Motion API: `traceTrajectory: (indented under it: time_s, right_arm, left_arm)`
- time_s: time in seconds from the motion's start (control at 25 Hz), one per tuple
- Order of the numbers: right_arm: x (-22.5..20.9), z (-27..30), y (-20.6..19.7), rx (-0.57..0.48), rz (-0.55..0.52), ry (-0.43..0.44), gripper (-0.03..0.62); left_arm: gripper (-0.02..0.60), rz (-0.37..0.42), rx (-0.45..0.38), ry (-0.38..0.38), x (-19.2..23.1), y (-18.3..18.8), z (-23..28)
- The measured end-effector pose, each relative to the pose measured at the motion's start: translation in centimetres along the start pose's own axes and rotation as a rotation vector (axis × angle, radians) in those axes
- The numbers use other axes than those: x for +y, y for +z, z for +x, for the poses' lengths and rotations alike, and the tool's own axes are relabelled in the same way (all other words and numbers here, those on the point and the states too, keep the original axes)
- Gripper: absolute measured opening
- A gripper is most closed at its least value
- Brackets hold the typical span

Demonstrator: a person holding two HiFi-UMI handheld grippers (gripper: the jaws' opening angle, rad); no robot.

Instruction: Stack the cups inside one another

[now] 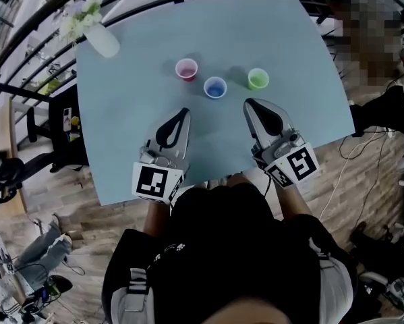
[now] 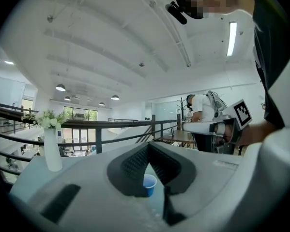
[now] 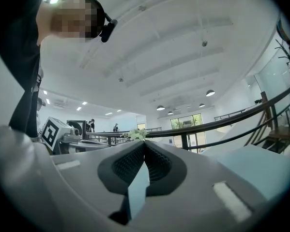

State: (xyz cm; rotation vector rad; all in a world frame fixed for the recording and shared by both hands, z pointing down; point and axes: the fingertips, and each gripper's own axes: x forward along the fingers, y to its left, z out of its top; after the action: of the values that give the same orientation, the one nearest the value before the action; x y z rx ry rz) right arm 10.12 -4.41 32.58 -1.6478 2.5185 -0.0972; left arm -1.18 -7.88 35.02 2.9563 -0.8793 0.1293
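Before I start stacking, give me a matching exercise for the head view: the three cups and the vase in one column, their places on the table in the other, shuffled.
Things:
1. small pink plastic cup
2. small blue plastic cup
3. small green plastic cup
4. white vase of white flowers

Places:
A. far left corner of the pale blue table
B. right end of the cup row
C. middle of the cup row
D. left end of the cup row

Pairs: 1-D, 2-C, 3-B, 4-A
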Motion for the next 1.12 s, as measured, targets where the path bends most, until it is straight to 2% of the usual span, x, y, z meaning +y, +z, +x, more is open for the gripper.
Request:
traceTrajectory:
  time_s: [0.16,0.44,0.72,1.0,1.12]
  right_arm:
    - [-1.3,0.9,-0.8,0.015,0.006,0.038,0.002]
    - [-2.9,2.3,-2.9,0.054,0.013,0.056,0.006]
    - [-4.2,4.0,-5.9,0.097,0.020,0.061,0.049]
    - [-5.0,5.4,-9.9,0.174,0.009,0.056,0.115]
    - [-5.1,6.2,-11.8,0.211,-0.007,0.054,0.200]
  left_arm:
    - [-0.006,-0.003,-0.002,0.055,0.3,-0.2,0.7]
    - [-0.006,-0.026,0.004,0.092,0.9,-0.8,1.7]
    - [-0.006,-0.030,0.026,0.132,2.4,-1.4,2.3]
    - [-0.005,-0.033,0.044,0.161,3.7,-2.7,2.9]
    - [-0.005,-0.044,0.054,0.178,4.0,-3.3,2.7]
